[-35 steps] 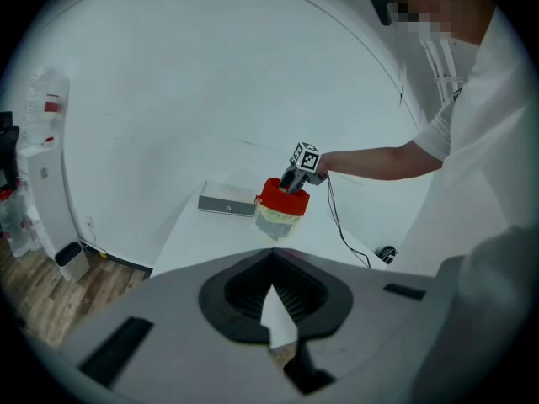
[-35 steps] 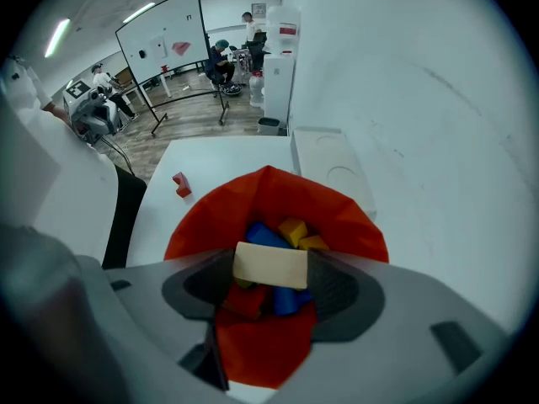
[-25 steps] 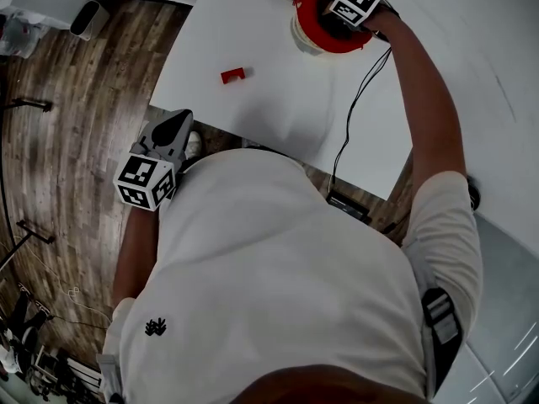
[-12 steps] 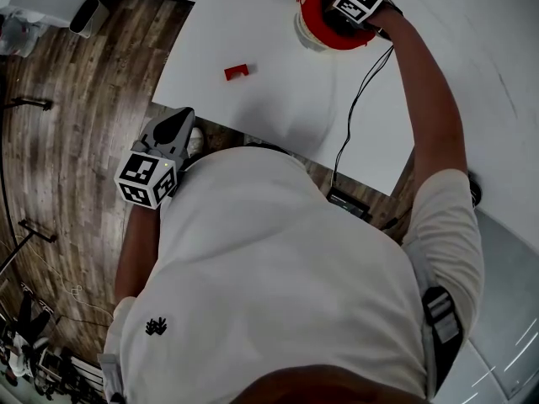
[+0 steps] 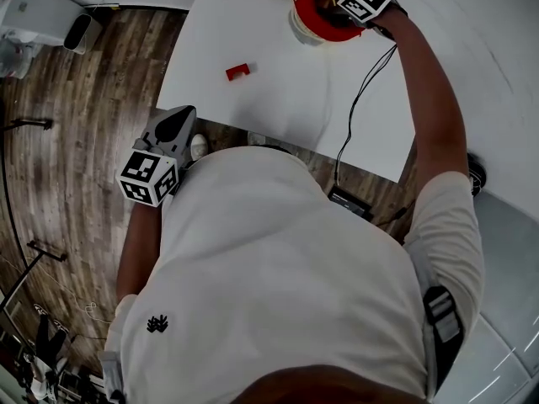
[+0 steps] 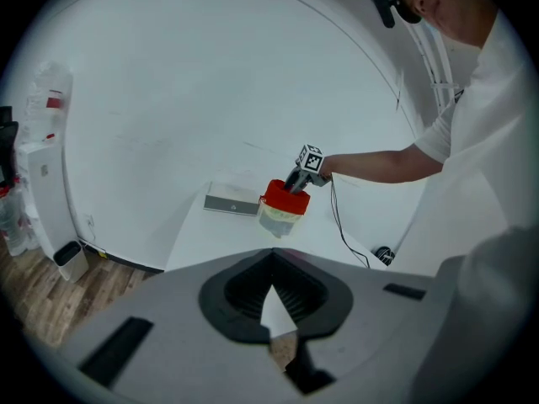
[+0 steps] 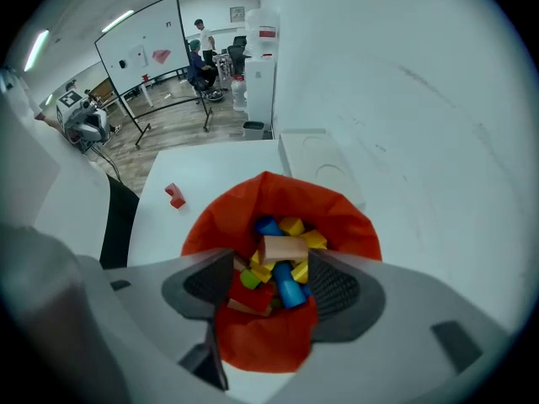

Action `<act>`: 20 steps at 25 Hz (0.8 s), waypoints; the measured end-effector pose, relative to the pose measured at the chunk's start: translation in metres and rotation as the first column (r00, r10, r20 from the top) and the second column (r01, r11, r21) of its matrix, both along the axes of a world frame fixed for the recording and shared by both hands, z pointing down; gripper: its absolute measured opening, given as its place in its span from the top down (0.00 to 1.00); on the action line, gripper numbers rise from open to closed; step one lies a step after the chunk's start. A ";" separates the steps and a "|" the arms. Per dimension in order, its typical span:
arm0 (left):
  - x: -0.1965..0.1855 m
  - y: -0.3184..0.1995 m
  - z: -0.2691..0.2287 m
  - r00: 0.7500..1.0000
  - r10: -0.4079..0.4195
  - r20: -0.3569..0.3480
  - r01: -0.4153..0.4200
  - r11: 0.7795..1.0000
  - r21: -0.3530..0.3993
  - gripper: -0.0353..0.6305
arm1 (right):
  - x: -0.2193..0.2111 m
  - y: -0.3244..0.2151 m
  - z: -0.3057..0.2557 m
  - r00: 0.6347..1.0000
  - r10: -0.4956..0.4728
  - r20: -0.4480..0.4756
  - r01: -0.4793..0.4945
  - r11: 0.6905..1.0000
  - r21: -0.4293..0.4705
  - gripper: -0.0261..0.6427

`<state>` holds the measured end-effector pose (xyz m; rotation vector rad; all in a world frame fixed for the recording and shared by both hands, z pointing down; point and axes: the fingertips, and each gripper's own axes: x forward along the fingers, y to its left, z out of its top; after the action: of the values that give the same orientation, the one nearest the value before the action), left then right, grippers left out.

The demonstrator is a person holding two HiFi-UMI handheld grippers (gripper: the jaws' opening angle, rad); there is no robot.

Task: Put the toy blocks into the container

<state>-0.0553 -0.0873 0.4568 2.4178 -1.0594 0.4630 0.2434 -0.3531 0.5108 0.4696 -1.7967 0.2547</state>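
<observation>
A red-lined container (image 7: 278,196) stands at the far end of the white table (image 5: 278,99), filled with several coloured blocks. My right gripper (image 7: 273,252) hangs right above its mouth (image 5: 316,7), jaws wide apart. A tan block (image 7: 285,248) lies on top of the pile in line with the jaws, and a gap shows between it and the left pad. One red block (image 5: 237,71) lies alone on the table, also seen in the right gripper view as a red block (image 7: 174,194). My left gripper (image 5: 174,123) is off the table over the floor, tips together and empty (image 6: 271,259).
A flat pale box (image 6: 232,202) lies on the table beside the container. A black cable (image 5: 358,99) runs from the right gripper across the table to its near edge. A wooden floor (image 5: 76,141) lies to the left, with a whiteboard and people far off.
The right gripper has edged slightly to the right above the container, so more of its inside shows. The left gripper and the lone red block have stayed put.
</observation>
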 end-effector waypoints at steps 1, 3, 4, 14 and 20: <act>-0.002 0.001 0.000 1.000 0.007 -0.004 -0.007 1.000 0.003 0.94 | 0.000 0.004 -0.004 1.000 -0.002 0.006 0.002 1.000 0.010 0.55; -0.006 0.003 -0.001 1.000 0.021 -0.010 -0.021 1.000 0.004 0.94 | -0.002 0.014 -0.015 1.000 -0.001 0.015 0.001 0.999 0.032 0.55; -0.007 0.004 -0.001 0.999 0.032 -0.013 -0.032 0.999 0.004 0.94 | -0.003 0.018 -0.022 1.000 0.002 0.020 -0.003 0.999 0.042 0.55; -0.015 0.011 -0.003 0.987 0.149 -0.054 -0.148 0.988 0.037 0.94 | -0.040 0.082 -0.071 0.997 0.014 0.074 -0.022 0.994 0.109 0.57; -0.033 0.018 -0.002 0.979 0.195 -0.059 -0.193 0.980 0.038 0.94 | -0.083 0.142 -0.064 0.994 0.004 0.108 -0.014 0.996 0.089 0.57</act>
<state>-0.0886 -0.0688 0.4548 2.5588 -0.8134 0.4336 0.1603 -0.2110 0.4471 0.5361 -1.9179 0.2098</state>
